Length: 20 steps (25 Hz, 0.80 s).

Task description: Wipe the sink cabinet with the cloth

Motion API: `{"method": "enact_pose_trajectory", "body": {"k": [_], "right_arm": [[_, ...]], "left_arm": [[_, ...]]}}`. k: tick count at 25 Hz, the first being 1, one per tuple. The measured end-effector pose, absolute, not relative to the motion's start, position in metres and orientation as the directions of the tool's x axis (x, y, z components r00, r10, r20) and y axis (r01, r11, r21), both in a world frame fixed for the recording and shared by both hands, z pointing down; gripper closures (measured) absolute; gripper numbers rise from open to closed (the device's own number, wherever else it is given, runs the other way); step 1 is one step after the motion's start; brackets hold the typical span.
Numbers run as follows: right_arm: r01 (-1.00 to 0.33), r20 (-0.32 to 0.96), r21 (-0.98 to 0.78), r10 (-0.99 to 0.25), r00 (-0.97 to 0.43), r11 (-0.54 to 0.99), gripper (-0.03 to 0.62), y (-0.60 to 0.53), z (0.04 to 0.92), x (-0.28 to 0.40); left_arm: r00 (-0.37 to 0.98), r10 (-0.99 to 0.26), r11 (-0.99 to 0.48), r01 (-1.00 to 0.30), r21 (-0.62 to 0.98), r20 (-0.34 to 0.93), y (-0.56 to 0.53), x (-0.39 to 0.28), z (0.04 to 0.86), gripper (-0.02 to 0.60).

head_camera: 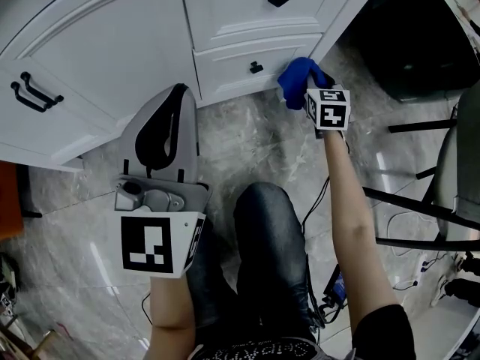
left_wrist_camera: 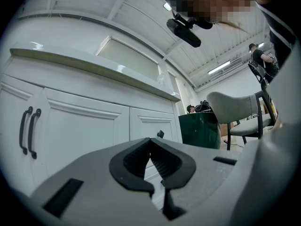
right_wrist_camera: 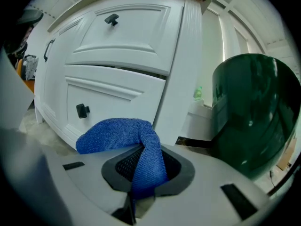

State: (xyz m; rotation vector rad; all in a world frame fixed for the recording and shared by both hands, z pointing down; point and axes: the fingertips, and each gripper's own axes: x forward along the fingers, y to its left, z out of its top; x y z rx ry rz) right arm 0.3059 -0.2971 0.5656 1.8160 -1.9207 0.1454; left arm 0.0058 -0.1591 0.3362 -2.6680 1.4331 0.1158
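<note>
Right tool (right_wrist_camera: 148, 166): jaws clamped on a blue microfibre cloth (right_wrist_camera: 117, 133). One fold is pinched between the pads, and the bunched bulk spills out ahead and to the tool's left. We log it at the bottom right of the white panelled sink cabinet (head_camera: 112, 43), low down, just above the grey marbled floor (head_camera: 262, 148).

Cloth, position: the wad lies against or just short of the right end of the lower drawer front (right_wrist_camera: 117, 95), beside the white corner post (right_wrist_camera: 181, 79). We cannot tell from any view whether it actually touches the paint.

Key relation: the drawer front's long axis runs sideways, and nearly all of it lies to the left of the cloth. The small black square knob (right_wrist_camera: 82, 110) stands between the cloth and the far end. We judge that the coming stroke has to travel leftward along that panel, with the wad leading the jaws.

Left tool (left_wrist_camera: 151, 161): jaws together, nothing between them. We record it low at the person's left side, well apart from the cloth, facing the curved door with the paired black bar handles (left_wrist_camera: 27, 131). The right arm is by far the nearer to the work.

Also present: dark green bin (right_wrist_camera: 249, 117), just right of the corner post.
</note>
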Motion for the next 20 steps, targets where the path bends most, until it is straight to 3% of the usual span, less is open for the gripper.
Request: {"method": "enact_pose_trajectory", "body": {"k": [12, 20], "right_arm": [[-0.962, 0.442, 0.273, -0.891, 0.1, 0.027, 0.533, -0.301, 0.568, 0.349], [-0.967, 0.413, 0.252, -0.908, 0.07, 0.04, 0.533, -0.294, 0.56, 0.341]], "left_arm": [[0.541, -0.831, -0.54, -0.841, -0.044, -0.128, -0.158, 0.002, 0.333, 0.577], [0.546, -0.827, -0.544, -0.837, -0.056, -0.135, -0.158, 0.0, 0.332, 0.577]]}}
